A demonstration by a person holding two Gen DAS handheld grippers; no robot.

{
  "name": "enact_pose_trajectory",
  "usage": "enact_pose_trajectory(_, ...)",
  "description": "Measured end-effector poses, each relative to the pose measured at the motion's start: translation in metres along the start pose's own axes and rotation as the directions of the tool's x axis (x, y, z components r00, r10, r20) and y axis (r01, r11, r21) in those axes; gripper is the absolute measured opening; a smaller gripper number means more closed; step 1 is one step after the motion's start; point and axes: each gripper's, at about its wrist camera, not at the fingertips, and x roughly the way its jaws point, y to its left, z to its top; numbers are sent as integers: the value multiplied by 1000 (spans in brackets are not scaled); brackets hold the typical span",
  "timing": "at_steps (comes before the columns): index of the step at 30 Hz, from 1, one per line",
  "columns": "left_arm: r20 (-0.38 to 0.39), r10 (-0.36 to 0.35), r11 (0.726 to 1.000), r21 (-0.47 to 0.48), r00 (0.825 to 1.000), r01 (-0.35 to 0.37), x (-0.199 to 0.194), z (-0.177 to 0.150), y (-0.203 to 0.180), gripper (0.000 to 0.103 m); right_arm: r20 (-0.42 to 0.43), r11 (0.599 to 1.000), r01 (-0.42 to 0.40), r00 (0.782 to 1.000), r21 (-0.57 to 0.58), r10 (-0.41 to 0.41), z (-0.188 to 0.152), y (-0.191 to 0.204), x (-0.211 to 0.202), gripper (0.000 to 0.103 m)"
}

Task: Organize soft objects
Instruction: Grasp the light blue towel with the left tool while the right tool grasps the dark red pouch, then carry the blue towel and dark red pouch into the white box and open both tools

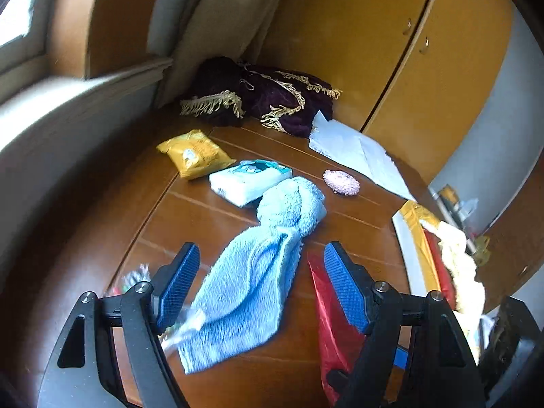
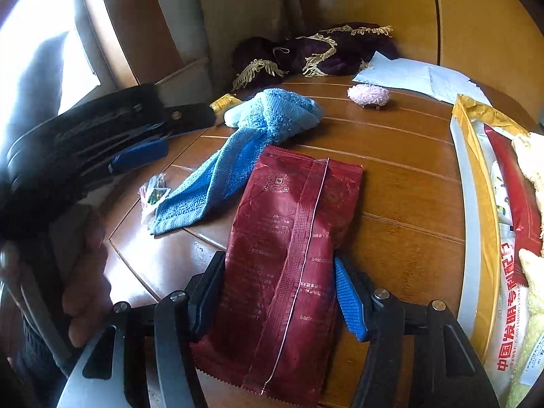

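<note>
Across the wooden table (image 2: 391, 183), we close our right gripper (image 2: 278, 292) around the red packet (image 2: 289, 238) to lift it, while our left gripper (image 1: 260, 282) hovers wide open above the blue towel (image 1: 258, 272) beside it.

The left tool (image 1: 261, 284), a black two-finger frame with ribbed blue pads (image 1: 178, 280), is spread wide, its fingers well apart with nothing gripped between them. It hovers low over the tabletop, pointing forward and slightly down. From the right wrist view this same tool appears at the left edge, lying nearly level, and a bare hand (image 2: 86, 282) wraps its handle from below, fingers curled, with a dark sleeve cuff at the wrist. The right tool (image 2: 278, 297), of the same black frame with a blue ribbed pad (image 2: 350, 301), has its fingers set against the two long edges of a dark red foil packet (image 2: 289, 255), clamping it near its lower end.
</note>
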Motion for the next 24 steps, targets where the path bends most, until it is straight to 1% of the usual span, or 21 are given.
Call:
enact_pose_trajectory(2,-42,14,999,47,999,-12,20,14,-15,76,2,1000,-7,1000,6,7,0,0,0,63)
enact_pose_trajectory(4,-61,1,995,98,998,5,39,23,-27,76,4,1000,-11,1000,11,11,0,0,0,63)
enact_pose_trajectory(5,-63,34,990,141,997,-25,49,26,-34,76,6,1000,-15,1000,14,15,-1,-1,-1,63)
enact_pose_trajectory(6,-78,89,978,198,993,-72,61,26,-42,76,6,1000,-21,1000,18,20,-1,-1,-1,63)
enact_pose_trajectory(7,-101,146,962,247,984,-117,74,25,-48,75,7,999,-24,1000,21,24,-1,-2,-2,63)
enact_pose_trajectory(8,-121,188,950,276,975,-149,85,23,-49,73,8,999,-26,1000,22,26,-1,-2,-2,63)
enact_pose_trajectory(9,-133,187,952,271,973,-146,90,20,-47,70,8,999,-26,1000,22,26,-1,-1,-2,63)
enact_pose_trajectory(10,-151,170,958,258,974,-127,91,17,-45,55,9,999,-25,1000,21,25,-2,-1,-3,63)
enact_pose_trajectory(11,-176,155,963,246,972,-109,91,15,-41,37,10,999,-25,1000,22,25,-2,-1,-3,63)
enact_pose_trajectory(12,-162,158,963,242,974,-116,86,15,-40,35,11,999,-28,1000,25,27,-2,-1,-4,63)
enact_pose_trajectory(13,-158,153,967,228,976,-115,80,14,-38,29,11,999,-31,999,28,30,-2,-2,-4,63)
enact_pose_trajectory(14,-158,145,973,200,977,-112,72,14,-35,21,11,999,-33,999,30,32,-2,-2,-4,63)
enact_pose_trajectory(17,-141,100,988,133,985,-82,39,8,-20,20,14,999,-26,1000,37,25,-1,-4,-5,63)
enact_pose_trajectory(18,-151,86,991,115,985,-69,28,4,-13,20,15,999,-26,1000,40,26,-1,-4,-5,63)
enact_pose_trajectory(21,-205,32,997,74,978,-18,3,-14,5,20,15,998,-29,999,47,28,1,-6,-5,63)
enact_pose_trajectory(24,-265,10,995,96,964,16,-9,-37,11,22,14,998,-31,999,49,30,1,-5,-5,63)
